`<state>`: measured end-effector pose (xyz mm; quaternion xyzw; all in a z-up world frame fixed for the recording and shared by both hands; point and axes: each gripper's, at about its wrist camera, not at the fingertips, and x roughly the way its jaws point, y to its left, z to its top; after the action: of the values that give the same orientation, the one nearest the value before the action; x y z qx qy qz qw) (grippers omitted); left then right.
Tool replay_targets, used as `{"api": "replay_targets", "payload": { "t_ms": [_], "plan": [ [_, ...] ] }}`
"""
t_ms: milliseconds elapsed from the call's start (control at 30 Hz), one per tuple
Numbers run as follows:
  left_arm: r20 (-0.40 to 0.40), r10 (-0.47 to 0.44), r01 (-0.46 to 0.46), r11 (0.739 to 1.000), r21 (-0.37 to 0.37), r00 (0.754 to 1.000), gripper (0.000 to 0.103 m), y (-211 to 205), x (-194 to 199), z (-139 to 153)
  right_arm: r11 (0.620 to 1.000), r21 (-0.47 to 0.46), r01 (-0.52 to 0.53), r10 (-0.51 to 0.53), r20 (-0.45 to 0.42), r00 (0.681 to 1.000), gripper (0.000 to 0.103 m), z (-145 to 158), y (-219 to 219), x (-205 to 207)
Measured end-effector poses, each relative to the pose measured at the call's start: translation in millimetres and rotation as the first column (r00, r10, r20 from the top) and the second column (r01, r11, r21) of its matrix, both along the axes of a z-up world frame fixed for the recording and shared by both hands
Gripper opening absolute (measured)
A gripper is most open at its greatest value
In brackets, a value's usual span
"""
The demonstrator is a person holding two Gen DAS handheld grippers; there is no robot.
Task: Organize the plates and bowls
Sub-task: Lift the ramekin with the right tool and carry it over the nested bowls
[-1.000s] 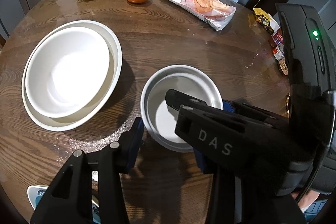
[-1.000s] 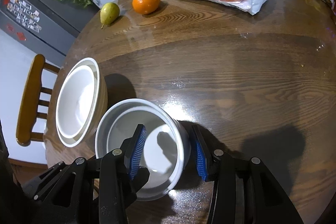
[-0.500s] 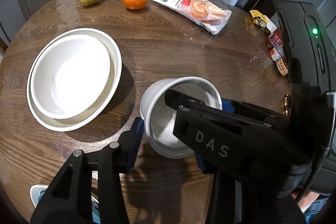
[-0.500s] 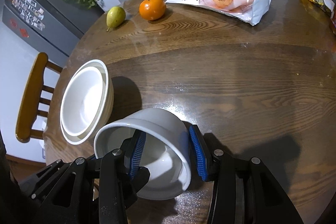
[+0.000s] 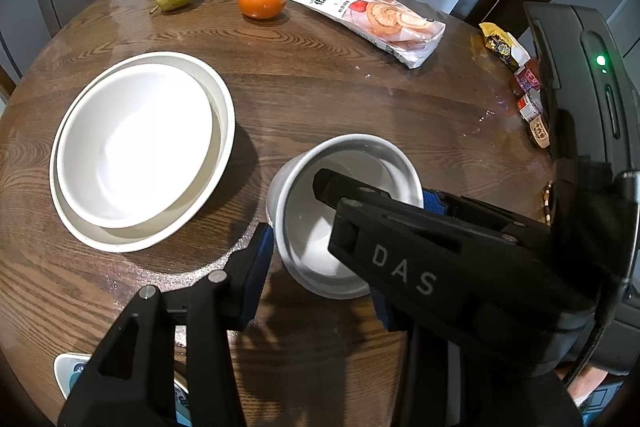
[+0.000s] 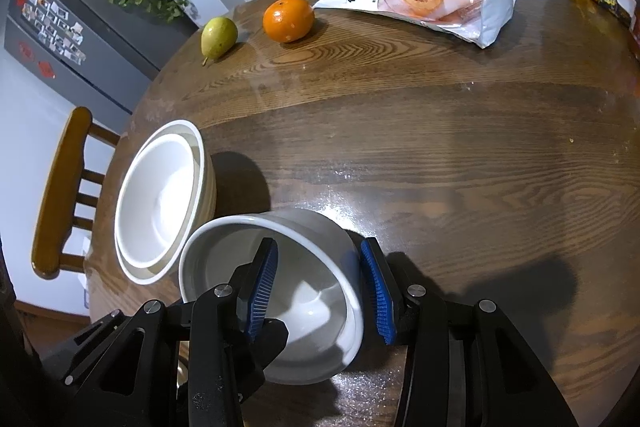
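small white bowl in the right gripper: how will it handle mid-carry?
The small white bowl looks like rigid glazed ceramic, so probably slippery and chip-prone. The right gripper pinches only one wall, and the bowl hangs tilted, so it may pivot. Likely fairly heavy for its size.

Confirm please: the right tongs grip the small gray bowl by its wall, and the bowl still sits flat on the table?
Not quite. The right tongs do grip the small gray bowl by its wall, one pad inside and one outside, but the bowl is tilted and lifted, not flat on the table. The right wrist view shows this.
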<state>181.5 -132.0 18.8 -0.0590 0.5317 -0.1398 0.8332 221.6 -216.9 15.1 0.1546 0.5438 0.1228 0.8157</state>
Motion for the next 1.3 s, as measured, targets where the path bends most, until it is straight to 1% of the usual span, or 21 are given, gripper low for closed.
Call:
{"api": "replay_targets", "payload": {
  "t_ms": [133, 200, 233, 300, 400, 567, 667, 700, 833, 867, 900, 1000, 1100, 1233, 1300],
  "plan": [
    [0.004, -0.002, 0.002, 1.000, 0.002, 1.000, 0.042, -0.6, 0.7, -1.6, 1.000, -0.003, 0.000, 0.000, -0.003, 1.000, 0.047, -0.1, 0.4, 0.0],
    [-0.043, 0.005, -0.005, 1.000, 0.004, 0.999, 0.043, 0.2, 4.1, -8.1, 1.000, 0.004, 0.003, -0.003, -0.022, 1.000, 0.047, -3.6, 0.7, 1.4],
    [-0.058, 0.016, -0.016, 1.000, -0.013, 0.998, 0.044, 2.4, 6.1, -10.9, 1.000, 0.007, 0.003, -0.003, -0.047, 0.999, 0.047, -7.9, 1.1, 2.7],
    [-0.055, 0.008, -0.009, 1.000, -0.017, 0.998, 0.044, 2.7, 6.9, -10.3, 1.000, 0.018, 0.019, -0.018, -0.062, 0.998, 0.047, -11.8, -0.3, 4.3],
    [-0.054, 0.012, -0.013, 1.000, -0.015, 0.998, 0.044, 1.6, 7.4, -10.9, 1.000, 0.009, 0.017, -0.017, -0.065, 0.998, 0.047, -10.9, 0.0, 3.4],
    [-0.051, 0.017, -0.017, 1.000, -0.008, 0.999, 0.044, -0.5, 9.7, -14.7, 0.999, 0.029, 0.026, -0.024, -0.073, 0.997, 0.047, -15.0, -2.6, 4.6],
    [-0.067, 0.026, -0.027, 0.999, -0.019, 0.997, 0.046, 0.8, 12.5, -18.9, 0.997, 0.061, 0.039, -0.033, -0.095, 0.995, 0.048, -21.6, -6.0, 6.6],
    [-0.070, 0.027, -0.028, 0.999, -0.025, 0.997, 0.047, 1.1, 13.4, -19.7, 0.996, 0.073, 0.043, -0.036, -0.085, 0.996, 0.048, -20.9, -7.3, 6.6],
    [-0.078, 0.045, -0.048, 0.998, -0.033, 0.996, 0.044, 2.7, 14.1, -20.2, 0.993, 0.095, 0.070, -0.062, -0.085, 0.994, 0.048, -18.7, -11.2, 5.1],
    [-0.084, 0.047, -0.050, 0.998, -0.027, 0.995, 0.044, 2.5, 13.8, -19.3, 0.992, 0.098, 0.079, -0.071, -0.087, 0.994, 0.048, -17.8, -11.6, 4.2],
    [-0.086, 0.046, -0.049, 0.999, -0.025, 0.995, 0.044, 2.6, 13.2, -18.1, 0.993, 0.088, 0.080, -0.073, -0.089, 0.993, 0.044, -17.5, -10.3, 3.5],
    [-0.071, 0.055, -0.057, 0.998, -0.024, 0.996, 0.044, 3.4, 9.8, -12.0, 0.994, 0.071, 0.082, -0.076, -0.092, 0.993, 0.043, -14.4, -8.5, 0.7],
    [-0.017, 0.057, -0.057, 0.998, -0.021, 0.998, 0.044, 2.5, 0.6, 0.9, 0.993, 0.087, 0.085, -0.078, -0.082, 0.994, 0.043, -6.7, -10.8, -3.8],
    [0.050, 0.041, -0.039, 0.998, -0.044, 0.998, 0.044, 2.8, -11.3, 18.9, 0.993, 0.085, 0.088, -0.086, -0.021, 0.996, 0.043, 16.4, -11.8, -14.0],
    [0.056, 0.034, -0.032, 0.999, -0.043, 0.998, 0.044, 3.1, -15.0, 20.7, 0.993, 0.078, 0.093, -0.094, 0.009, 0.996, 0.043, 26.7, -12.5, -18.8]
  ]
}}
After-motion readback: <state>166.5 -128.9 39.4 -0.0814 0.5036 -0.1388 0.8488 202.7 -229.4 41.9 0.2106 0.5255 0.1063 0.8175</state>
